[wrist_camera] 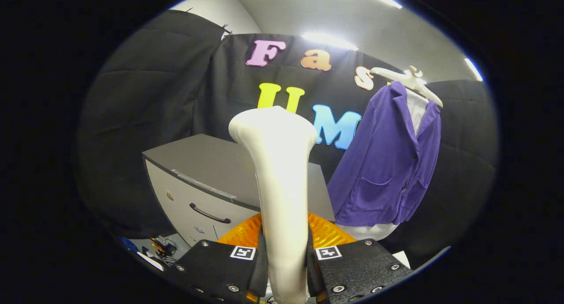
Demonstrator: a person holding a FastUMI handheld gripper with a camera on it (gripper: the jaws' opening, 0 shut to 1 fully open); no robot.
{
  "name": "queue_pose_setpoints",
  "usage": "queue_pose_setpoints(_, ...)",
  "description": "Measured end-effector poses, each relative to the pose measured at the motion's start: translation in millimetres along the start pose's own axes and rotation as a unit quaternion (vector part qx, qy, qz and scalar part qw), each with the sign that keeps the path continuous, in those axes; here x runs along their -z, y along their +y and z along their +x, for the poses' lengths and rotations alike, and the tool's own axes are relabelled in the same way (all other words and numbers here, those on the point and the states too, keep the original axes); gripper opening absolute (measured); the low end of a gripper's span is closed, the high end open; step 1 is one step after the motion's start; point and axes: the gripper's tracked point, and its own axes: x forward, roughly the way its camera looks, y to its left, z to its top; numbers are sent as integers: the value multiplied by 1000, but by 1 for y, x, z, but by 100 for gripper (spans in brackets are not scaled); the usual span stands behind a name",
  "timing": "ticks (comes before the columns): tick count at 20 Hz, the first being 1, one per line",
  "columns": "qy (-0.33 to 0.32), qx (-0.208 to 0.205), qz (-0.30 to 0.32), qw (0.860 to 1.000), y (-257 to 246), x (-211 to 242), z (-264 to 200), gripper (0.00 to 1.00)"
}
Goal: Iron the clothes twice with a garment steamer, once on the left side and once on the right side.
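A: We are in the black-cloth booth, with a grey cabinet (207, 172) standing against the wall and ceiling lights above. Taking that cabinet as our mark, the purple jacket (387, 163) hangs off its far right corner on a white hanger (410, 81), front panels facing us, a white garment showing under it at the collar and hem.

B: And what have we got in the gripper (286, 268)?

A: The jaws are pressed in on the white steamer (277, 172), one on each side of its handle. It rises straight up between them, long axis upright, its flared head up level with the cabinet's top. Something orange and ribbed (328, 233) sits just behind the handle, in front of the cabinet; we cannot tell what it is.

B: So which way does the jacket lie from us?

A: Ahead and to the right of the jaws, well apart from the steamer head. We judge neither pass has started. We would need to swing the head right, off the cabinet's corner, and bring it to one front panel before running along the cloth.
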Motion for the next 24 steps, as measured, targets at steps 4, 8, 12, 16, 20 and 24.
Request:
queue_pose_setpoints(4, -28, -2, 4, 1000, -23, -1, -36, 35)
queue_pose_setpoints(8, -40, -25, 3, 999, -42, -4, -52, 35)
queue_pose_setpoints(12, -42, -8, 19, 999, -82, -16, -44, 35)
queue_pose_setpoints(16, -58, 26, 60, 996, -128, -37, -32, 35)
queue_pose_setpoints(20, -68, 74, 67, 993, -172, -64, 1, 35)
queue_pose_setpoints(24, -78, 110, 69, 988, -206, -91, 30, 35)
